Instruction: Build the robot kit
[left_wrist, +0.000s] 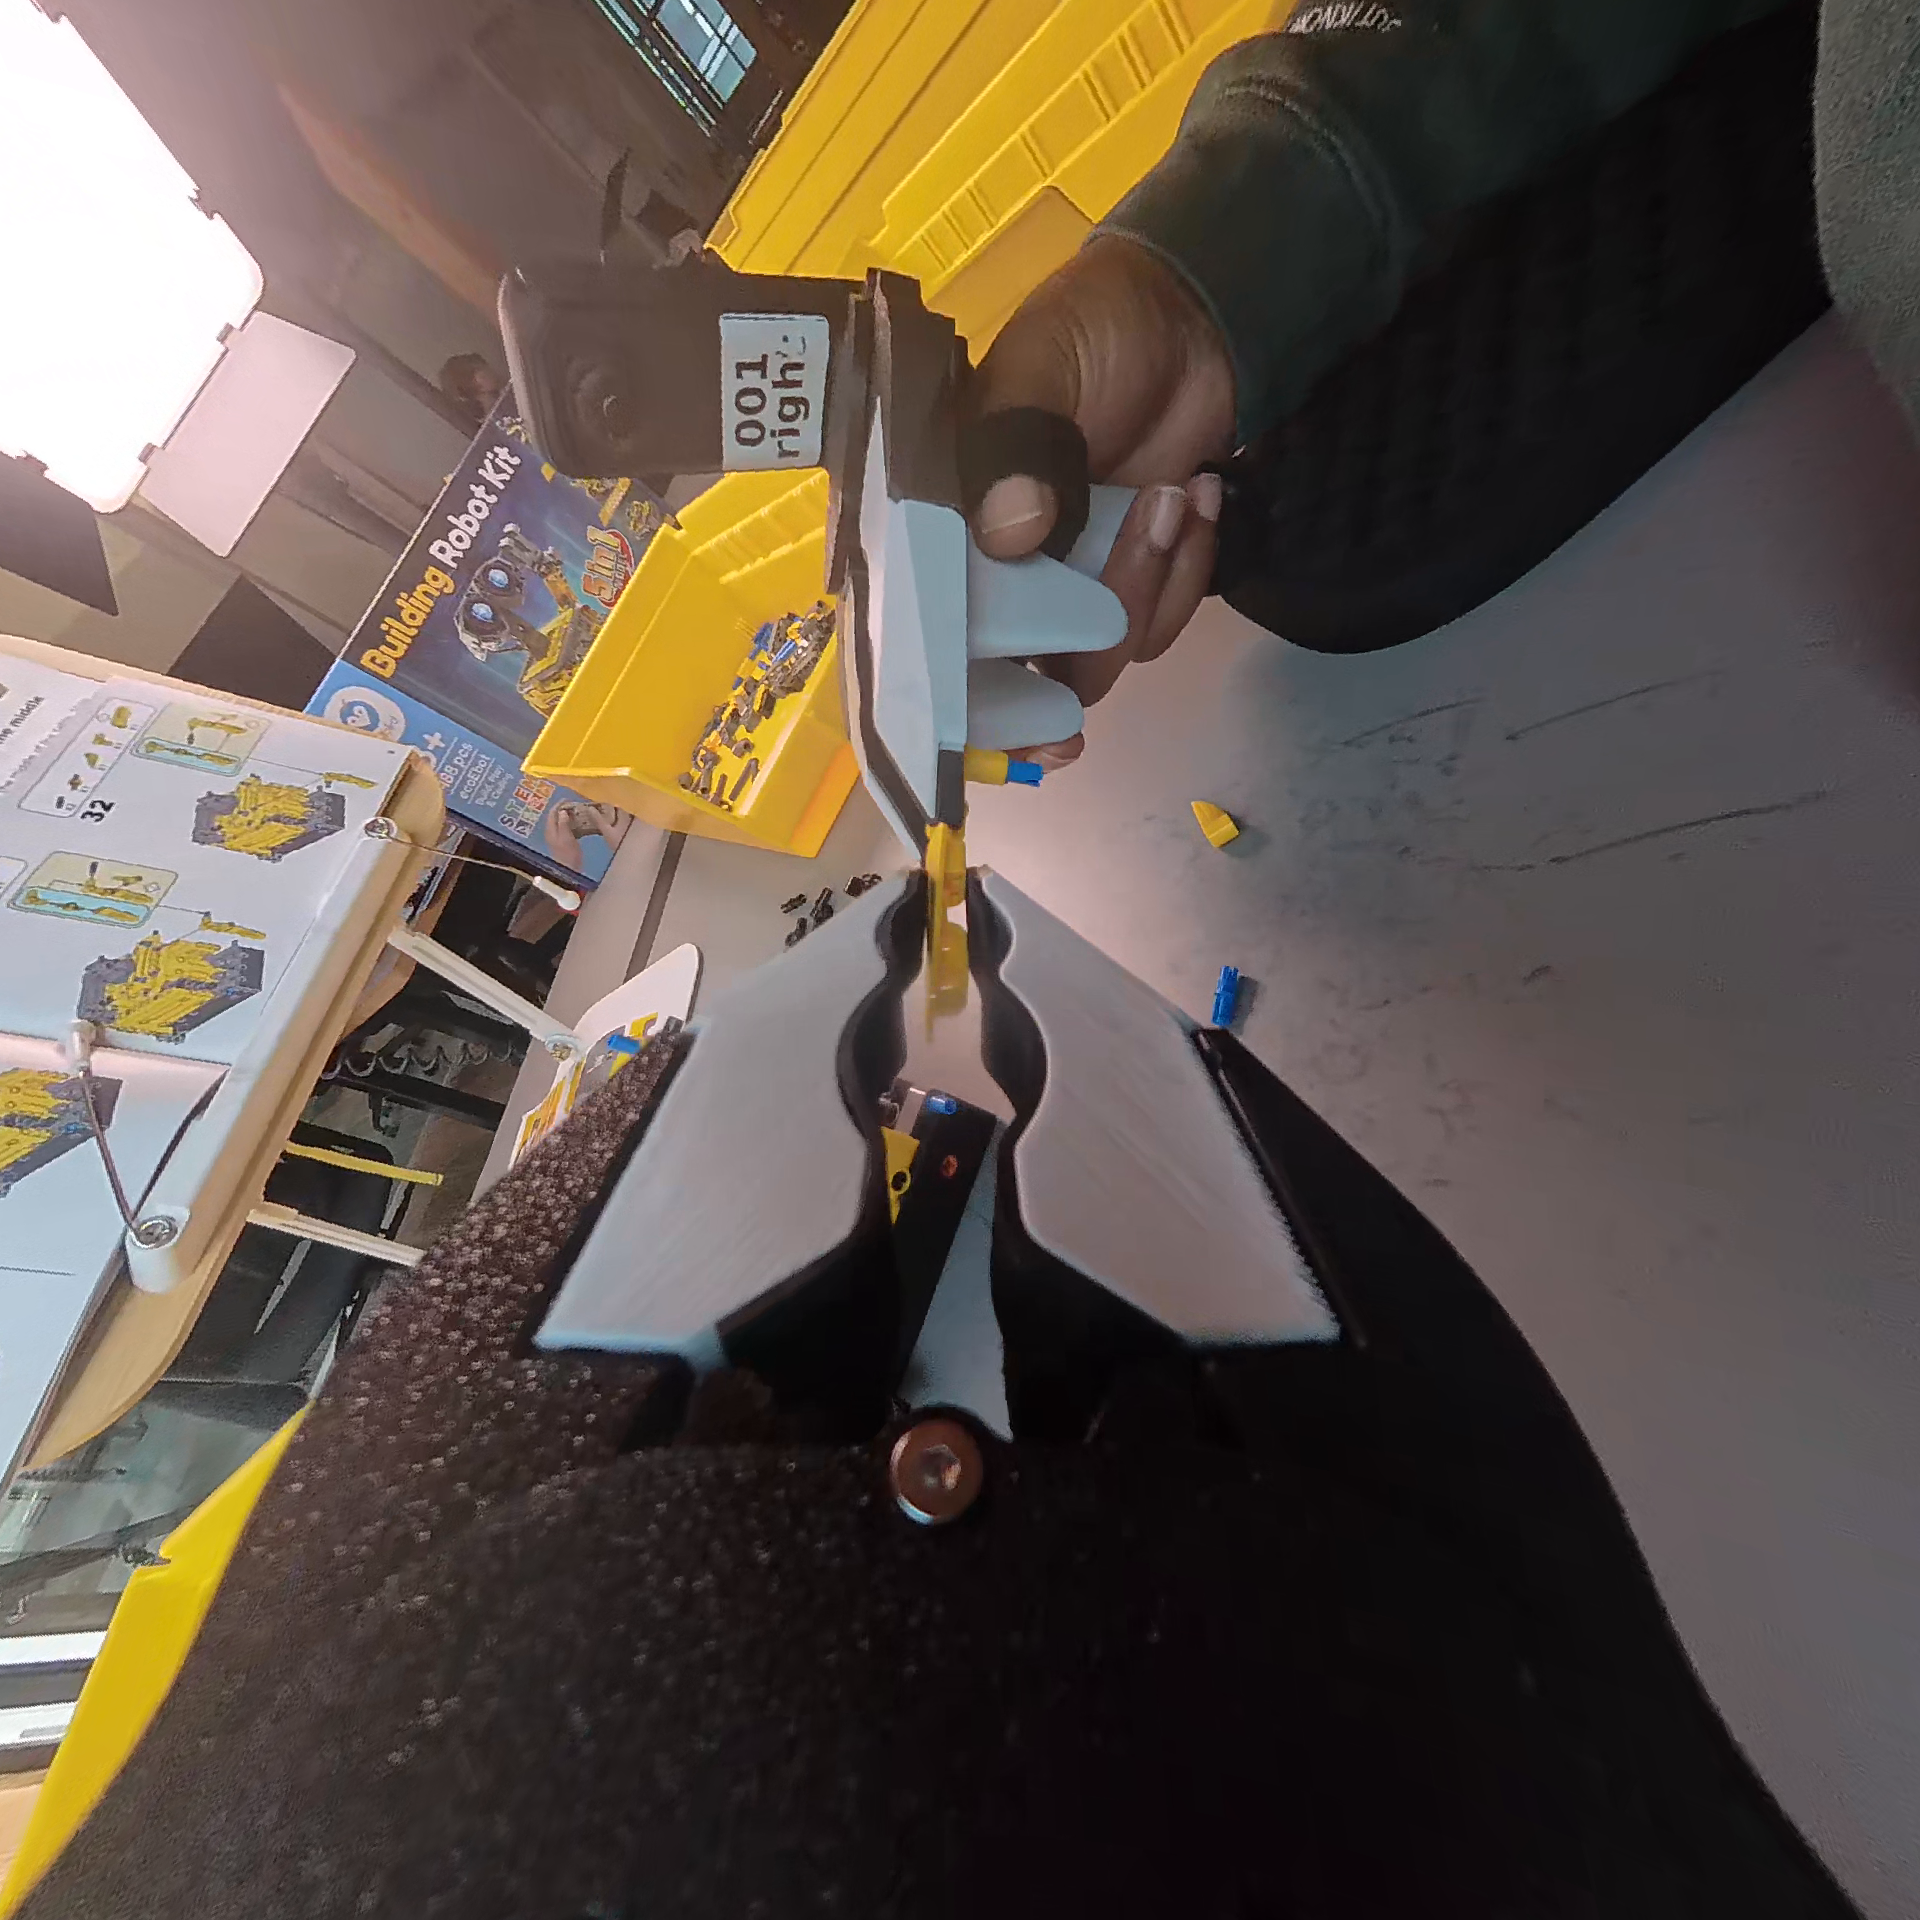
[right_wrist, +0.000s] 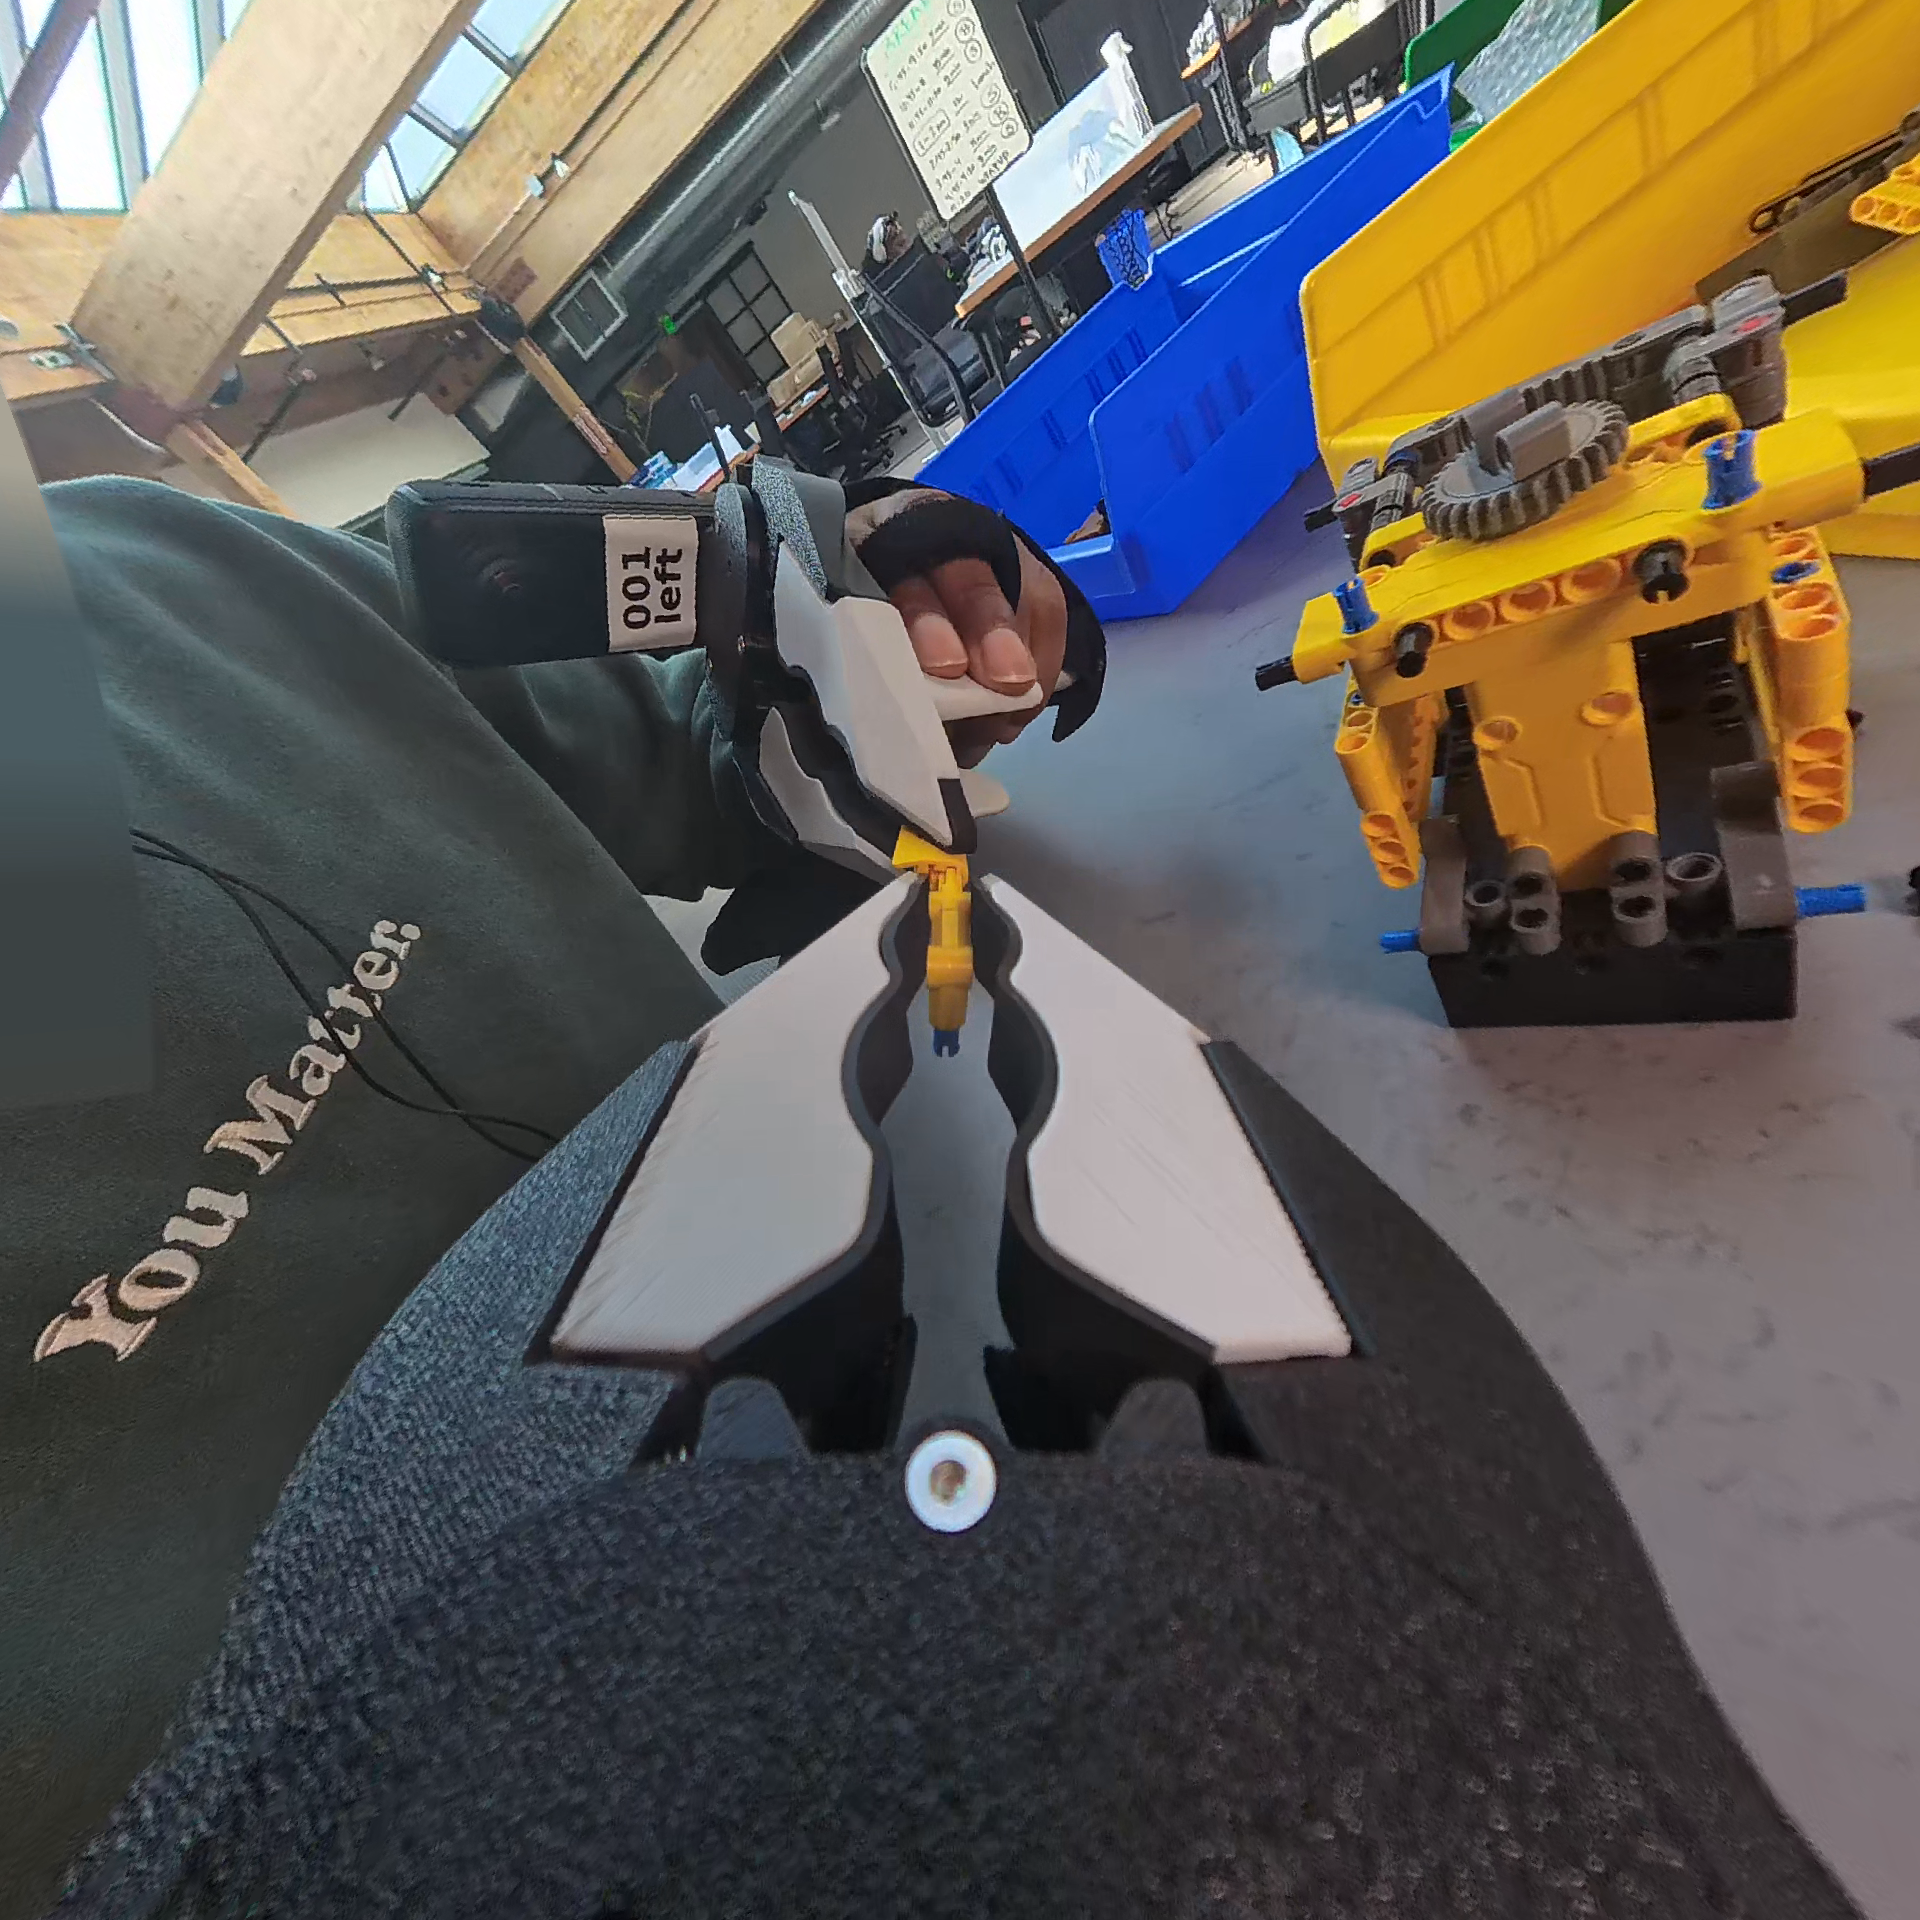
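Note:
In the left wrist view my left gripper (left_wrist: 943, 883) is shut on a thin yellow beam (left_wrist: 945, 940) and holds it above the grey table (left_wrist: 1455, 935). My right gripper (left_wrist: 945, 821) comes down from above, tip to tip with the left. It is shut on a small yellow connector with a blue pin (left_wrist: 997, 770). In the right wrist view my right gripper (right_wrist: 943, 883) grips that yellow connector (right_wrist: 948, 956), with its blue pin (right_wrist: 944, 1044) pointing back between the fingers. The left gripper (right_wrist: 938, 834) holds its yellow piece (right_wrist: 918, 852) against it.
A yellow bin of small parts (left_wrist: 623, 717), a blue kit box (left_wrist: 457, 623) and an instruction booklet on a wooden stand (left_wrist: 156, 883) stand to the left. A loose yellow piece (left_wrist: 1214, 824) and a blue pin (left_wrist: 1229, 994) lie on the table. A yellow and grey built model (right_wrist: 1579, 675) stands to the right, before blue bins (right_wrist: 1195, 416).

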